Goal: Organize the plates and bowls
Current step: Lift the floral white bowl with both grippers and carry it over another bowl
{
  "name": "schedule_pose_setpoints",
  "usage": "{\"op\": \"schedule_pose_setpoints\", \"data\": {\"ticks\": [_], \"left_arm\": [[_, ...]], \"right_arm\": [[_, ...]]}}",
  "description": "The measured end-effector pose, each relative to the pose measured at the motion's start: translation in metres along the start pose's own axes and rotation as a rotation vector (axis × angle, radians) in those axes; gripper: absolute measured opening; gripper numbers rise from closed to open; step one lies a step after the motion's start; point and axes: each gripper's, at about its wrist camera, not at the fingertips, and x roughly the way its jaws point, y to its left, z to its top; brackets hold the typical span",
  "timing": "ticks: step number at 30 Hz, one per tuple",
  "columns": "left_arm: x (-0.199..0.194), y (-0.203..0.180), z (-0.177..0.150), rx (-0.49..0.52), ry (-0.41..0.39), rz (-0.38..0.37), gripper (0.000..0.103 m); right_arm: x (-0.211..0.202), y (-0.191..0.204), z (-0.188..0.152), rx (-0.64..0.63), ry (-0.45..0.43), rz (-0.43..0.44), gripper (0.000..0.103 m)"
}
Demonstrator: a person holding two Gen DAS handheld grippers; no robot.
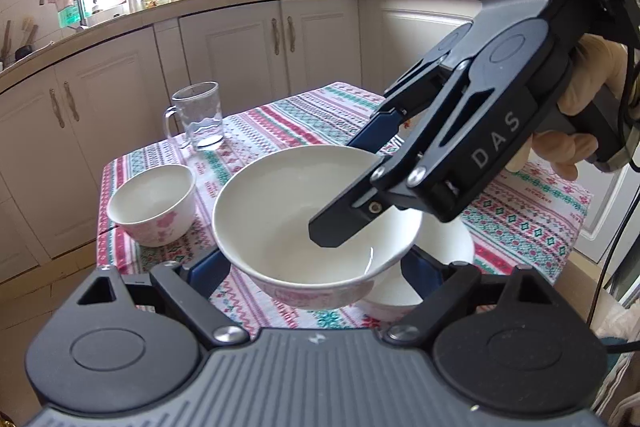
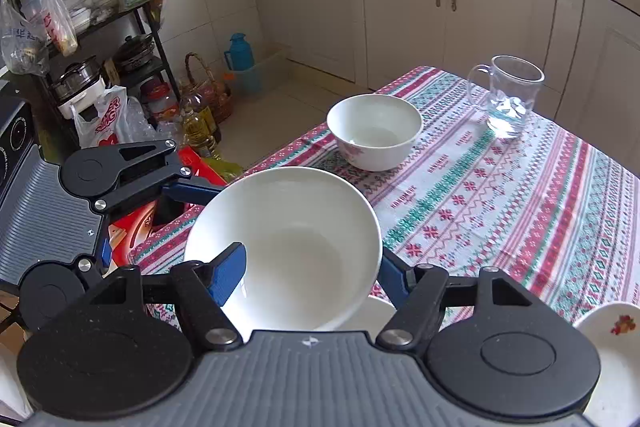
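A large white bowl with pink flowers [image 1: 288, 223] is held tilted above the patterned tablecloth [image 1: 280, 123]. My right gripper [image 1: 352, 187] is shut on its rim, one finger inside the bowl and one outside; in the right wrist view the bowl [image 2: 296, 247] fills the space between the fingers [image 2: 228, 273]. My left gripper [image 1: 316, 279] is open, its fingers spread on both sides beneath the bowl. Another white bowl [image 1: 436, 255] sits on the table right under the held one. A smaller flowered bowl [image 1: 154, 203] stands to the left, also in the right wrist view [image 2: 374, 131].
A glass mug [image 1: 198, 117] stands at the table's far side, seen too in the right wrist view [image 2: 510, 97]. A white dish with a fruit print [image 2: 612, 331] lies at the near right. Kitchen cabinets [image 1: 248, 39] surround the table; shelves and bags [image 2: 80, 39] stand beyond its left edge.
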Motion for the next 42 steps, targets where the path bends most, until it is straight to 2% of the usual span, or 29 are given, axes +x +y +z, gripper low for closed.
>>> {"op": "schedule_pose_setpoints", "data": {"ticks": [16,31,42], "left_arm": [[0.016,-0.03,0.008,0.017,0.028,-0.069,0.091],[0.027,-0.038,0.003,0.014,0.078,-0.094,0.091],[0.029,-0.035,0.002,-0.006,0.087,-0.116,0.092]], "right_arm": [[-0.022,-0.023,-0.034,0.073,-0.001,-0.045,0.076],[-0.021,-0.03,-0.051,0.11,0.02,-0.04,0.076],[-0.015,-0.033,-0.054,0.119,0.032,-0.041,0.076]]}}
